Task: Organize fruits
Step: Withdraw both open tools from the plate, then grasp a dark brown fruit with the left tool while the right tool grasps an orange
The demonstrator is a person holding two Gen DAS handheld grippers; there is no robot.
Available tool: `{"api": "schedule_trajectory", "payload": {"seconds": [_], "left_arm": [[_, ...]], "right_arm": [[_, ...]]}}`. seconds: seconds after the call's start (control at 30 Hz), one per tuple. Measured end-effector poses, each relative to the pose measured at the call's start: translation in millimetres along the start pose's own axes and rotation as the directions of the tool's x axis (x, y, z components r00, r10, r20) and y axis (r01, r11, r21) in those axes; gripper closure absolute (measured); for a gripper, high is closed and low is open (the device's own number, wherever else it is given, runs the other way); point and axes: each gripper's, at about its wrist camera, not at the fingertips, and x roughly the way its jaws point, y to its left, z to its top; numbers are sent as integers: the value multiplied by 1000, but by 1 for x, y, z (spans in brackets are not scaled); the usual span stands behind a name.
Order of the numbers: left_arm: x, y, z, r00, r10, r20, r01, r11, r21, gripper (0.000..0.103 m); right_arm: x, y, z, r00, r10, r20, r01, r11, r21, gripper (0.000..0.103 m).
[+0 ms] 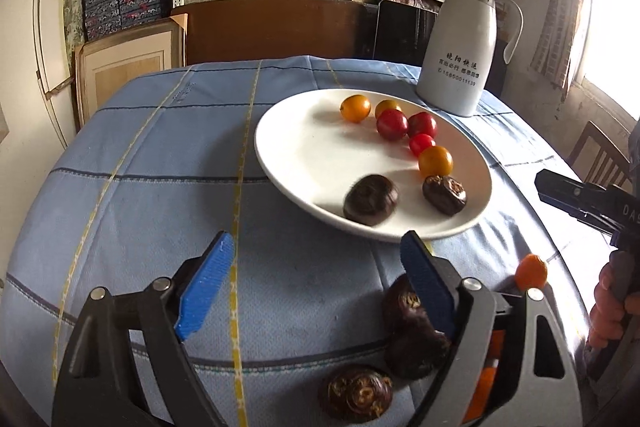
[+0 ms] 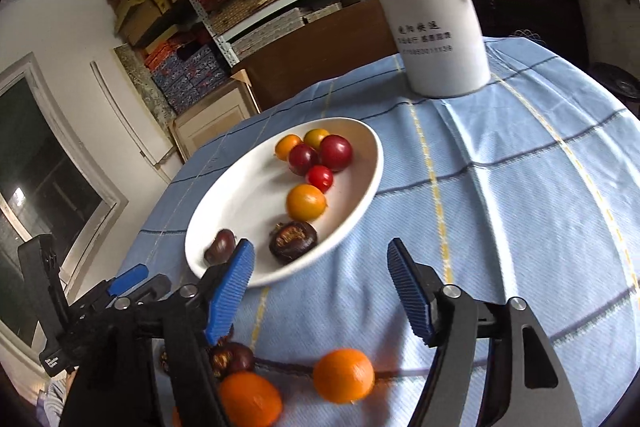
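1. The tablecloth (image 1: 168,155) is seen in pale blue, crossed by dark blue and yellow lines in a check.
2. The plate (image 1: 288,147) is white.
3. On it, red tomatoes (image 1: 392,124) and orange-yellow tomatoes (image 1: 355,108) are shown, with dark brown water chestnuts (image 1: 444,194).
4. The kumquats (image 2: 343,375) on the cloth are bright orange.
5. The jug (image 1: 466,47) is white with dark lettering.
6. The gripper pads (image 1: 206,285) are blue, ribbed, on black frames.

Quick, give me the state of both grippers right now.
Left gripper: open, nothing between its pads; dark water chestnuts lie on the cloth beside it.
Right gripper: open, holding nothing; the plate lies just ahead.
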Motion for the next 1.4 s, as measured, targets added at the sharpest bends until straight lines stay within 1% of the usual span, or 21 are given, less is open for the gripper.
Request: {"api": "schedule_trajectory", "payload": {"seconds": [0.03,0.07,0.1,0.13,0.23,0.4,0.5,0.6,0.67,0.73,0.8,0.87,0.93,1.0,1.07,1.13,1.27,1.33,1.37,1.4], "left_arm": [[-1,-2,-2,1000,-1,-3,1,1000,4,20],[-3,-4,-6,1000,-5,-7,5,1000,11,17],[-4,-6,-9,1000,-7,-10,7,1000,18,13],[-5,-10,-11,1000,-13,-14,13,1000,27,12],[-5,-23,-15,1000,-18,-23,20,997,71,11],[8,-49,-20,998,21,-58,-10,983,182,10],[15,-58,-20,996,61,-67,-44,973,229,10],[25,-61,-20,991,99,-89,-74,966,248,10],[30,-58,-20,988,110,-107,-80,965,249,4],[32,-50,-18,988,82,-129,-51,972,227,4],[30,-40,-20,987,81,-136,-50,975,216,4],[27,-31,-21,985,106,-133,-77,975,206,4],[24,-18,-22,981,144,-126,-120,976,184,4],[23,-9,-22,980,152,-129,-133,980,146,4],[22,-7,-22,981,147,-125,-130,982,133,4],[21,-14,-22,984,143,-107,-125,979,158,4],[19,-24,-21,992,88,-85,-72,981,181,4],[22,-25,-20,994,55,-99,-36,983,178,5],[24,-26,-19,993,41,-107,-22,984,178,10],[26,-27,-19,993,24,-120,-2,984,180,25]], "right_arm": [[-4,-2,-4,1000,-8,0,8,1000,2,30],[-7,-5,-7,1000,-13,0,13,1000,7,28],[-11,-6,-10,1000,-17,-1,17,1000,10,26],[-14,-8,-13,1000,-20,0,20,1000,14,25],[-20,-10,-17,999,-34,7,34,999,18,22],[-17,-13,-18,999,-44,-3,44,999,26,20],[-16,-14,-17,999,-43,-11,43,999,29,20],[-15,-13,-18,999,-44,-19,45,999,25,19],[-15,-12,-18,999,-43,-25,43,999,22,19],[-14,-12,-18,999,-42,-28,43,999,21,19],[-14,-12,-19,999,-42,-29,43,999,22,19],[-14,-13,-19,998,-44,-34,45,999,29,19],[-13,-14,-19,998,-44,-37,45,998,34,19],[-14,-14,-20,998,-42,-38,44,998,35,19],[-14,-13,-19,998,-40,-38,41,999,30,19],[-14,-12,-20,998,-38,-40,39,999,22,19],[-14,-7,-25,998,-33,-55,32,999,-12,19],[-15,-3,-29,997,-33,-64,31,999,-37,19],[-16,-2,-32,997,-37,-68,34,998,-47,19],[-16,-2,-34,997,-40,-71,37,998,-53,19]]}}
